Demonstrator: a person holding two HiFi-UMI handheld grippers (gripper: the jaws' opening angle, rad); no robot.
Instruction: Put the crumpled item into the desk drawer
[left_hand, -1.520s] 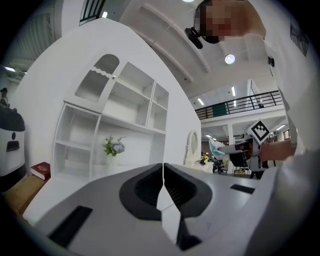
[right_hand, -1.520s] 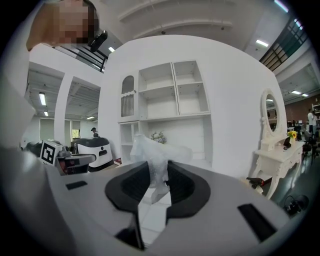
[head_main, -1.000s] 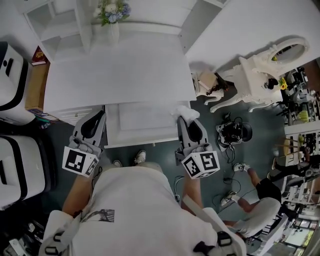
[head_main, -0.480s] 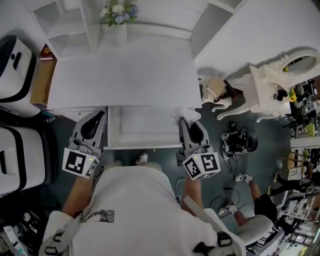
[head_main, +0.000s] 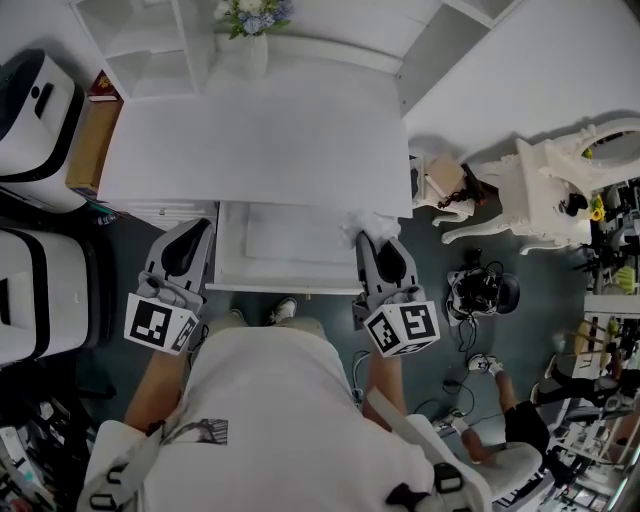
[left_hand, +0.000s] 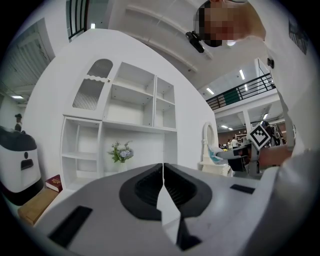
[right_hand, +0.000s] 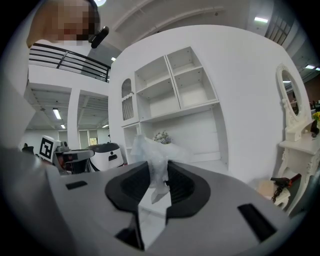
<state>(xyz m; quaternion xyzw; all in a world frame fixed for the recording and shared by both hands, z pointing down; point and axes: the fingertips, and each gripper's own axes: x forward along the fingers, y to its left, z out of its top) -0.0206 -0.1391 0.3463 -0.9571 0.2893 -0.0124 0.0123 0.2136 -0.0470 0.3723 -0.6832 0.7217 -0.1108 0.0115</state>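
Observation:
A crumpled white tissue (head_main: 366, 223) (right_hand: 156, 159) sticks out from between the jaws of my right gripper (head_main: 375, 238), which is shut on it. In the head view the tissue hangs at the right front corner of the open white desk drawer (head_main: 290, 255), under the edge of the white desk (head_main: 260, 140). My left gripper (head_main: 190, 235) (left_hand: 163, 176) stays shut and empty, just left of the drawer's left side. The right gripper view has the tissue rising upright between the dark pads (right_hand: 182, 187).
A white shelf unit (head_main: 150, 40) with a flower vase (head_main: 252, 20) stands behind the desk. White machines (head_main: 35, 95) and a wooden stand sit at the left. A white mirror table (head_main: 555, 190), cables and another person's legs lie on the dark floor at the right.
The view has shifted slightly, so the desk and room slid right and down in the picture. Both grippers and the tissue keep their places beside the open drawer.

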